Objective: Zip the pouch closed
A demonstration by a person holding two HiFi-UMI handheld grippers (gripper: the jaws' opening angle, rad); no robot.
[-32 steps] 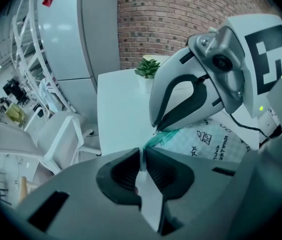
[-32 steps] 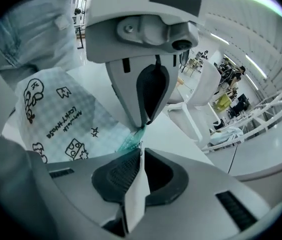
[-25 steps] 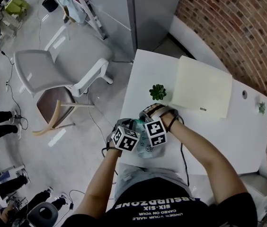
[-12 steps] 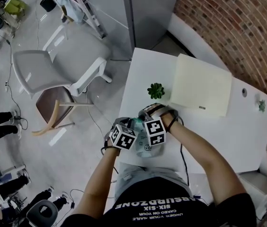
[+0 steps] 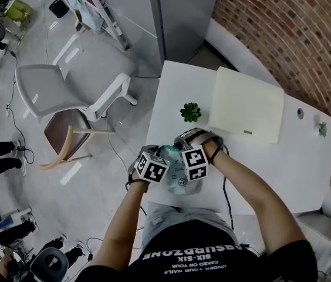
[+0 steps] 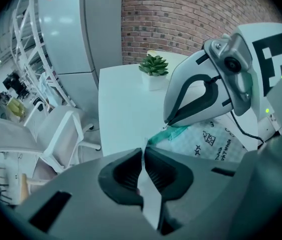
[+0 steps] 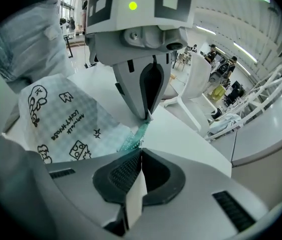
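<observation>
A red brick wall (image 5: 283,22) curved behind a white rectangular table (image 5: 283,163), and a grey plastic chair (image 5: 54,84) stood on the floor beside it. A cream-coloured flat square board (image 5: 247,107) lay on the table's far part. At the near edge lay the translucent checked pouch with black cartoon prints (image 7: 66,119), between the person's two hands. The left gripper (image 6: 144,151) had just been closing its jaws, which stood almost together, pinching one end of the pouch's rim. The right gripper (image 7: 140,154) faced it, jaws clamped narrowly on the same rim. A small green succulent in a white pot (image 5: 191,112) stood just beyond them. The teal zipper strip (image 7: 137,134) ran between the two sets of tips.
</observation>
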